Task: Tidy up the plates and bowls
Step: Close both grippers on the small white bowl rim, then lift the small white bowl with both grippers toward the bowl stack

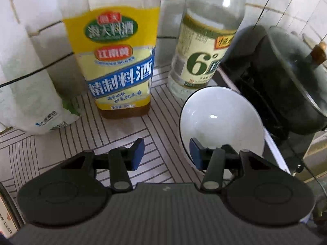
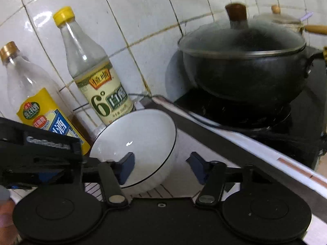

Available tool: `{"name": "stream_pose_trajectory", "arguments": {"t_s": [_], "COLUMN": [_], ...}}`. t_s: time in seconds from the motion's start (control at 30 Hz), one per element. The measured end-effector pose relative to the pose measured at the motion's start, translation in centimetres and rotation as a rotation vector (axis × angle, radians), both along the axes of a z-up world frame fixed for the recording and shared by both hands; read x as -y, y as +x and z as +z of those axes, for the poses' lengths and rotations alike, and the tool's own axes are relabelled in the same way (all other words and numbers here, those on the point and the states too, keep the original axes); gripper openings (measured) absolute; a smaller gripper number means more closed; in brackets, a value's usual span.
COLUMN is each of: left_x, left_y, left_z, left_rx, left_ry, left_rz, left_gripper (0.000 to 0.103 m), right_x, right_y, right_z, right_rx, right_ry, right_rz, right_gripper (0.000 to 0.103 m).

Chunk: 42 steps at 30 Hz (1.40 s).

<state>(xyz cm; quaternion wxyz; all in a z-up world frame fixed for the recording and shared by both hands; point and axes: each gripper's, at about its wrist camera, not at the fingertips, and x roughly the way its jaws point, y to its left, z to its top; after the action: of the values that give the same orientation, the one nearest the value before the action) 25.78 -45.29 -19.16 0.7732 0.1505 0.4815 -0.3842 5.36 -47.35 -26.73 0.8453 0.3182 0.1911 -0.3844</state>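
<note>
Right up against the lens, the left gripper (image 1: 166,154): black fingers tipped with blue pads (image 1: 138,154), roughly half spread. Nothing clamped between them. One pad out over the lined mat (image 1: 122,134), the other hanging across the inside of the white bowl (image 1: 220,118), with the bowl's dark near rim falling in the gap. Touching or not: cannot tell from here.

Over to the right-hand view, and the right gripper (image 2: 161,167) about half open too, straddling the bowl's side wall. One pad inside the mouth, the other outside, with a sliver of space between outer pad and wall. No squeeze, no hold. Inner pad's contact: cannot tell. Left gripper's black body crowding in from the lower left of this view, close beside the bowl.

Bowl itself on the mat, just beside the edge of the black stove (image 2: 265,122), directly in front of the clear vinegar bottle (image 1: 202,61), looking tipped with its mouth toward the right-hand camera. Left of that, a yellow-labelled cooking wine bottle (image 1: 120,65), and further left a white bag (image 1: 30,81), all backed by the tiled wall (image 2: 143,10). On the stove, a black pot (image 2: 245,69) under a glass lid with a wooden knob (image 2: 236,13). Behind it, a smaller lidded pan (image 2: 286,19).
</note>
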Motion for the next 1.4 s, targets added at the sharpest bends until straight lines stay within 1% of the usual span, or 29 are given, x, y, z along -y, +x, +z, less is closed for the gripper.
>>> {"name": "stream_pose_trajectory", "arguments": {"t_s": [0.1,0.13,0.2,0.27,0.3,0.33,0.37,0.4,0.43,0.57,0.67,0.77,0.83,0.93,1.03,1.07,1.13,1.2,1.4], "left_x": [0.6,0.8,1.1,1.3,1.3,1.4,1.4,1.4,1.4,0.6,-0.8,-2.3,-3.5,-5.1,-6.9,-7.5,-8.5,-9.6,-13.5], "left_y": [0.0,0.0,0.2,0.5,0.5,0.5,0.6,0.4,0.3,-0.4,-0.6,-0.6,-0.9,-1.3,-1.4,-1.4,-1.3,-1.5,-2.6], "left_z": [-0.7,-1.1,-1.6,-1.9,-2.0,-2.0,-2.0,-2.0,-1.9,-1.3,-1.1,-1.4,-1.4,-1.5,-1.2,-1.0,-0.7,0.0,2.3], "left_rx": [-0.016,-0.019,-0.028,-0.056,-0.066,-0.073,-0.078,-0.087,-0.093,-0.084,-0.109,-0.162,-0.167,-0.171,-0.187,-0.188,-0.196,-0.204,-0.193], "left_ry": [0.015,0.02,0.024,0.002,-0.009,-0.019,-0.021,-0.023,-0.019,0.006,0.002,0.022,0.024,0.034,0.019,0.015,0.013,0.015,0.015], "left_rz": [-0.02,-0.025,-0.032,-0.037,-0.038,-0.042,-0.048,-0.058,-0.062,-0.065,-0.049,-0.011,0.01,0.041,0.064,0.061,0.067,0.079,0.119], "left_gripper": [0.046,0.045,0.042,0.031,0.029,0.024,0.017,0.014,0.013,0.013,0.013,0.013,0.013,0.013,0.013,0.013,0.013,0.013,0.014], "right_x": [0.4,0.3,0.2,0.3,0.3,0.4,0.4,0.4,0.3,0.7,1.0,1.2,0.8,-0.4,-1.4,-1.7,-2.2,-2.8,-5.0], "right_y": [-0.5,-0.7,-0.6,-0.4,-0.2,0.0,0.1,0.2,0.1,0.3,-0.1,-0.6,-0.6,-0.5,-0.3,-0.3,-0.5,-0.7,-0.8], "right_z": [-0.9,-1.0,-1.5,-1.8,-1.9,-2.1,-2.2,-2.2,-2.1,-1.8,-1.4,-1.5,-1.3,-0.6,0.0,0.2,0.5,1.1,3.4], "right_rx": [0.053,0.068,0.078,0.072,0.069,0.064,0.056,0.052,0.053,0.019,0.024,0.056,0.047,0.033,0.011,0.003,-0.008,-0.015,-0.034], "right_ry": [0.09,0.101,0.119,0.133,0.137,0.141,0.144,0.143,0.145,0.189,0.263,0.321,0.329,0.311,0.303,0.314,0.37,0.379,0.345], "right_rz": [-0.017,-0.026,-0.035,-0.031,-0.03,-0.028,-0.032,-0.038,-0.038,-0.038,-0.027,-0.015,0.015,0.067,0.117,0.13,0.147,0.178,0.279], "right_gripper": [0.058,0.057,0.051,0.037,0.034,0.03,0.028,0.028,0.027,0.024,0.024,0.024,0.024,0.024,0.024,0.024,0.024,0.024,0.024]}}
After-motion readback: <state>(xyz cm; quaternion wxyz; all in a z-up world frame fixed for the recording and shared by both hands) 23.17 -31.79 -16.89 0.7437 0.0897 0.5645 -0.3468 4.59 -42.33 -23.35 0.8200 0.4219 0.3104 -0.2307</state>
